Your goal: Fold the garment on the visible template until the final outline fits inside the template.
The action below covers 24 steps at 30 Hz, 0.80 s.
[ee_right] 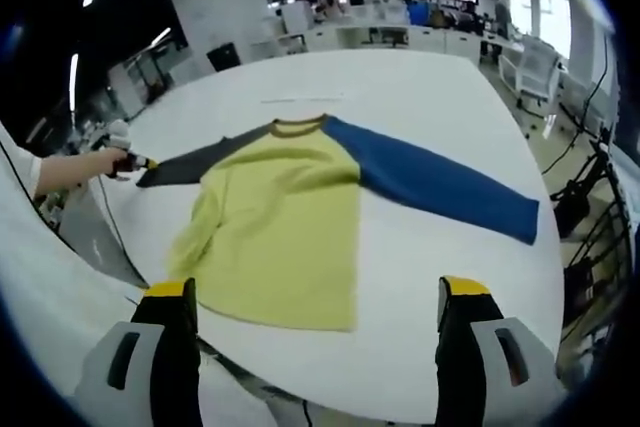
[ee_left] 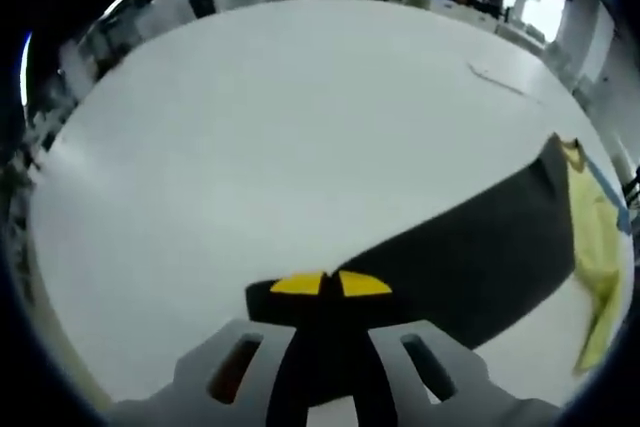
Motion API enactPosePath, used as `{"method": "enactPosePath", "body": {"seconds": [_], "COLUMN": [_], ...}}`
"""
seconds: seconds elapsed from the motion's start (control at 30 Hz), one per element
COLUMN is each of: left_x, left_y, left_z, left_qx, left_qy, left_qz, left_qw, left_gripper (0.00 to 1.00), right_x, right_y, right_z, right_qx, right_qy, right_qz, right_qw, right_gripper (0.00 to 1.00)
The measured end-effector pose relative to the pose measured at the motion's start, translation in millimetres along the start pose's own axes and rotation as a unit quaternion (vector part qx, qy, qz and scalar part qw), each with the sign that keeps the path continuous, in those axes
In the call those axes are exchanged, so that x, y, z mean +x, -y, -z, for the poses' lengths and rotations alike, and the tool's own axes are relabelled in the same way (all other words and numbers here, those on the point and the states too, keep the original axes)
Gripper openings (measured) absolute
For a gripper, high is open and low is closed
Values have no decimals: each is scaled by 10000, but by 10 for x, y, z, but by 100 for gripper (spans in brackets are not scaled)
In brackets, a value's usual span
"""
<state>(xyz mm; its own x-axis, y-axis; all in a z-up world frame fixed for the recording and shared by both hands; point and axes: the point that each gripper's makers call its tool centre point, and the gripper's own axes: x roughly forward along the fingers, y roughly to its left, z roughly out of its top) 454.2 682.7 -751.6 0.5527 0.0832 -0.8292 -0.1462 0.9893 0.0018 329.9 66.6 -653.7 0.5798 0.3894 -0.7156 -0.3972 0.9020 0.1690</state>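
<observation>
Left hand-held gripper [ee_left: 331,285] clamped on dark sleeve [ee_left: 470,257] cuff—sleeve runs toward right of frame to garment [ee_right: 285,232]—right hand-held gripper [ee_right: 318,307] apart, centred below hem.

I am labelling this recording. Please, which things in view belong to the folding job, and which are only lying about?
For the job:
- garment, with dark sleeve and blue sleeve
- left gripper, shut on the dark sleeve
- right gripper, open
- white table

Lying about:
- office chair
- desks behind
- thin strip on the table
</observation>
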Motion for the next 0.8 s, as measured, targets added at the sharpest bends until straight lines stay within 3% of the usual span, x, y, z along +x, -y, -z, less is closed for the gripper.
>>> {"method": "enactPosePath", "body": {"seconds": [0.3, 0.8], "left_x": [-140, -475], "left_y": [13, 327], "left_z": [37, -69], "left_qx": [-138, -430], "left_qy": [44, 434], "left_qz": [21, 383], "left_qw": [9999, 9974], "left_gripper": [14, 31], "right_x": [9, -57], "right_y": [1, 75], "right_z": [-15, -26], "right_qx": [-91, -217], "right_qy": [-8, 30], "right_qz": [-107, -214], "right_qw": [9999, 9995], "right_gripper": [100, 100]}}
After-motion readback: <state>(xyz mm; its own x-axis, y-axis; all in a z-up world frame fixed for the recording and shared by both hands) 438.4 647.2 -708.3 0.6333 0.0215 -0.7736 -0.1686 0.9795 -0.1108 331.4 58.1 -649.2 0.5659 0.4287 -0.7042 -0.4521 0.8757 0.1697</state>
